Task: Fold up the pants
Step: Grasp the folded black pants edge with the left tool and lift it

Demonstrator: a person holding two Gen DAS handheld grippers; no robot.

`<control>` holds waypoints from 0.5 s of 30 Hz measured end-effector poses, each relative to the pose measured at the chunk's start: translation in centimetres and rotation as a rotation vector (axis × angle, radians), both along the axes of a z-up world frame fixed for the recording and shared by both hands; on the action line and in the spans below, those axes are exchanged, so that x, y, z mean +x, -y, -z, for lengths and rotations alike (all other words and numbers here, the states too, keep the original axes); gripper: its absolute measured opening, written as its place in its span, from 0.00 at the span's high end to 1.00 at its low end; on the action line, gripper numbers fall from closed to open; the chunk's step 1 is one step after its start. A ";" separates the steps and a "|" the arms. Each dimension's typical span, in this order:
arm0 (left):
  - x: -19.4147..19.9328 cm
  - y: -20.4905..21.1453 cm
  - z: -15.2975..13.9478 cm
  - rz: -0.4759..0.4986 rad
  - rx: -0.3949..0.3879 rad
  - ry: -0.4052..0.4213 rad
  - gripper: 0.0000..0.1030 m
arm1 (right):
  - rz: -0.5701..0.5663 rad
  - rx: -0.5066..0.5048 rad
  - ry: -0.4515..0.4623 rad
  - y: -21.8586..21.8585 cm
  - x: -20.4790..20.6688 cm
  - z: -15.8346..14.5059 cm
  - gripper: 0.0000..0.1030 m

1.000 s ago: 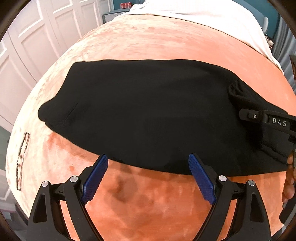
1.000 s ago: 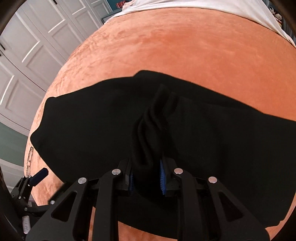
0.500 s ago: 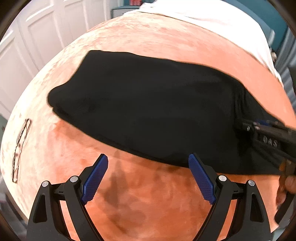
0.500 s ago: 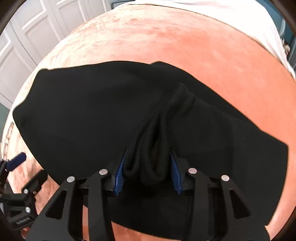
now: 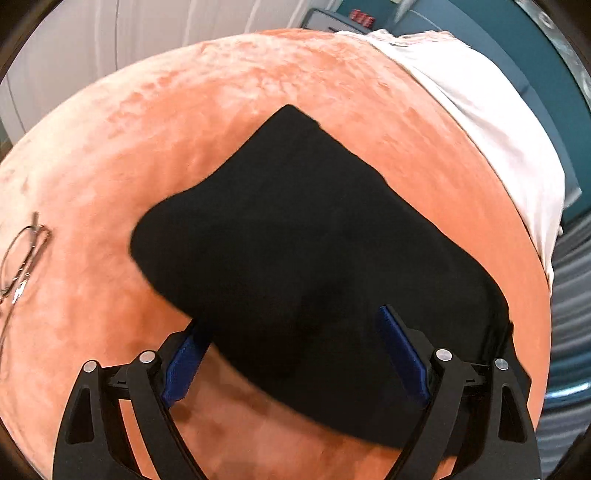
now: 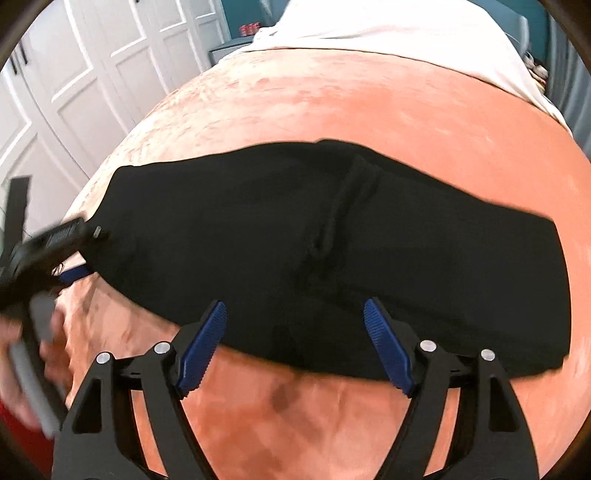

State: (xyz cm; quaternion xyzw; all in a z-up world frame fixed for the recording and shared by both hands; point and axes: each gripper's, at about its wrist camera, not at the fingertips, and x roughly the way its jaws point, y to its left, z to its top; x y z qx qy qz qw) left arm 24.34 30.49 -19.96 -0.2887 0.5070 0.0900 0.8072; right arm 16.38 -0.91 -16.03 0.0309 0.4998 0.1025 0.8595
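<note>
Since a second ago: right gripper (image 6: 291, 343) let go of the bunched fabric, now gaping at the near edge of the pants (image 6: 332, 251). Left gripper (image 5: 291, 347) also wide open, straddling the pants' corner on the orange blanket (image 5: 147, 129), probably to regrip for another fold.

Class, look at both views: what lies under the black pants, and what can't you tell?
The black pants lie flat on the orange blanket, which shows all around them. Whatever lies beneath the fabric, including folded layers, is covered. A white sheet lies beyond, apart.

Left tool (image 5: 295, 354) and right tool (image 6: 295, 343) gape wide
</note>
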 end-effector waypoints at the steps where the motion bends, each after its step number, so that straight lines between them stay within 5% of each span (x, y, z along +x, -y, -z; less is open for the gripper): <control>1: 0.5 0.0 0.3 -0.007 -0.006 -0.003 0.17 | 0.014 0.022 -0.017 0.6 -0.6 0.1 0.27; 3: 1.0 -0.1 0.5 -0.025 -0.012 -0.007 0.17 | 0.044 0.056 -0.028 1.8 -1.5 -0.1 0.27; 4: 1.2 -0.2 0.2 -0.030 -0.014 0.003 0.25 | 0.050 0.066 -0.034 1.9 -1.9 0.0 0.27; 5: 1.3 0.2 0.0 -0.037 -0.002 0.008 0.54 | 0.062 0.072 -0.036 2.4 -2.4 -0.1 0.27; 7: 1.3 0.4 -0.6 -0.027 0.042 -0.009 0.82 | 0.084 0.079 -0.037 3.5 -3.3 -0.2 0.26; 9: 0.6 0.7 -1.2 -0.023 0.029 0.001 0.85 | 0.106 0.087 -0.039 4.8 -3.9 -0.4 0.26; 15: 0.3 7.2 -9.7 0.093 0.188 0.180 0.86 | 0.170 0.127 -0.023 8.8 -5.4 -1.0 0.24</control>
